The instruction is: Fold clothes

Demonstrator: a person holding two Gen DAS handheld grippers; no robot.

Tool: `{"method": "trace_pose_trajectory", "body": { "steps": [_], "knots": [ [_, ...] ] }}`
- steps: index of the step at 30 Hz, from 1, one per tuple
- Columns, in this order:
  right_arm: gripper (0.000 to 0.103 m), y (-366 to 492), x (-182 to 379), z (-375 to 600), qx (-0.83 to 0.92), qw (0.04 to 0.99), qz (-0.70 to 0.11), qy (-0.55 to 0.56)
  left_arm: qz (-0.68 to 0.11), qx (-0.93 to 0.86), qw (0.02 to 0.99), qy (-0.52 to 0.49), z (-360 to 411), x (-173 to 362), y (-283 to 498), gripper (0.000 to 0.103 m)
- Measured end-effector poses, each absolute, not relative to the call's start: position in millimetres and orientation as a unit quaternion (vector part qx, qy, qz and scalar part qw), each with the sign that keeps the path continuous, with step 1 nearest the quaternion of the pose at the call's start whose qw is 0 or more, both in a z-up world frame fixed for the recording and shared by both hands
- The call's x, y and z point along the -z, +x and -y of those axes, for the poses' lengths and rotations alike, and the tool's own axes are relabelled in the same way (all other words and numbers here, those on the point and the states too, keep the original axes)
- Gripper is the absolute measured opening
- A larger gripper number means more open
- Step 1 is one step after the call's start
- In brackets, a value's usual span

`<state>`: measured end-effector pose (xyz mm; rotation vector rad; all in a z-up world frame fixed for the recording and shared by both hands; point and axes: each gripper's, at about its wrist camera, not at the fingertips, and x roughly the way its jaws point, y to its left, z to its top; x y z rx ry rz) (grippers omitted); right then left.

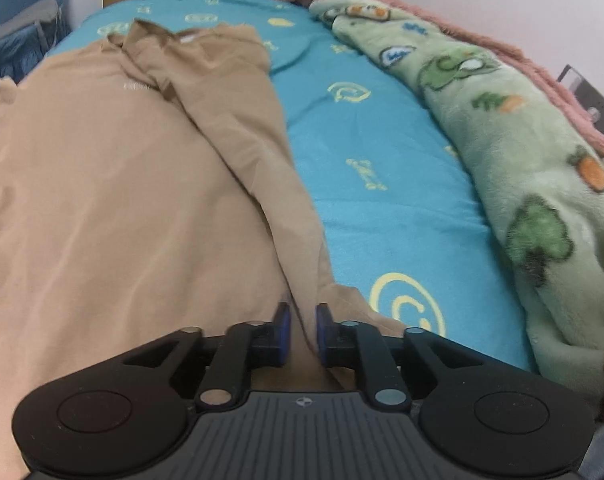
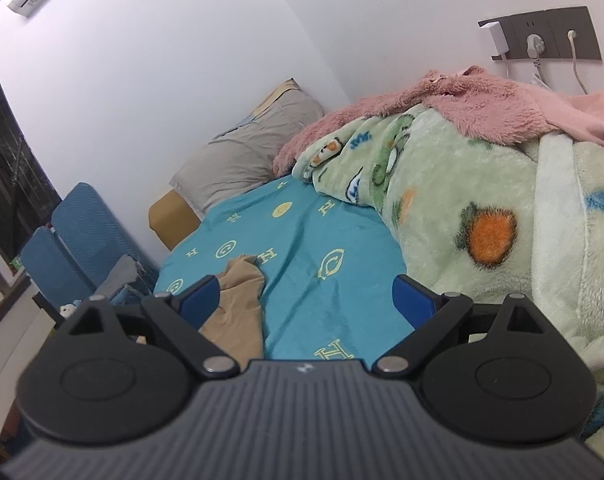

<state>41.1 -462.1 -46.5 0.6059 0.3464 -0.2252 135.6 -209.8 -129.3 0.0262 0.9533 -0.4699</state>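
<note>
— Although the fingers [image 1: 282,322] of the left gripper [image 1: 302,330] stand close together, I can't tell whether they really pinch the tan shirt [image 1: 114,200]; its folded-over edge runs up between them, near the hem corner.

— And the right gripper [image 2: 305,300]?

— Its fingers [image 2: 200,294] are spread wide with nothing between them, hanging over the blue bedsheet [image 2: 302,240], just beside the shirt's far end.

— What might go wrong?

— My guess: if the left catches only the top layer of that edge, the lower layer stays on the bed and the fold comes out crooked. Thin cloth like that could also slip free when pulled. And with only one hand gripping, the far end would drag and bunch.

— How does the shirt look?

— Spread flat along the bed's left side, collar end away from the left gripper, the right side already turned inward in a long, slightly wrinkled strip. The green fleece blanket [image 1: 521,152] lies well apart, heaped along the wall.
</note>
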Motion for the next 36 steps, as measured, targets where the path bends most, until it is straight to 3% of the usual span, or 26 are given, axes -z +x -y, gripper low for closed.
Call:
{"method": "trace_pose_trajectory", "body": {
  "steps": [2,3,8,13,16,17,18,23,29,36],
  "knots": [
    [0.095,41,46,461,0.111,0.934,-0.169,0.294,-0.425,0.231,0.875,0.021,213,118,125,0.047],
    [0.095,41,46,461,0.112,0.934,-0.168,0.294,-0.409,0.243,0.879,0.026,217,112,118,0.049],
    [0.095,40,44,461,0.116,0.936,-0.163,0.29,-0.38,0.319,0.865,0.073,256,112,99,0.051],
    [0.095,38,39,456,0.114,0.946,-0.148,0.264,-0.425,0.335,0.836,0.09,285,149,103,0.051],
    [0.095,40,40,454,0.113,0.948,-0.151,0.256,-0.416,0.325,0.843,0.106,291,160,98,0.043],
    [0.095,42,41,454,0.115,0.948,-0.155,0.254,-0.404,0.321,0.849,0.11,291,160,97,0.021],
    [0.095,42,41,455,0.116,0.947,-0.157,0.254,-0.403,0.32,0.85,0.112,289,160,95,0.009],
    [0.095,41,44,463,0.119,0.943,-0.158,0.268,-0.388,0.32,0.863,0.048,254,128,91,0.007],
    [0.095,46,45,459,0.11,0.944,-0.17,0.26,-0.397,0.321,0.855,-0.092,157,68,81,0.007],
    [0.095,54,42,436,0.082,0.952,-0.195,0.22,-0.491,0.223,0.83,-0.141,65,82,58,0.007]
  ]
}}
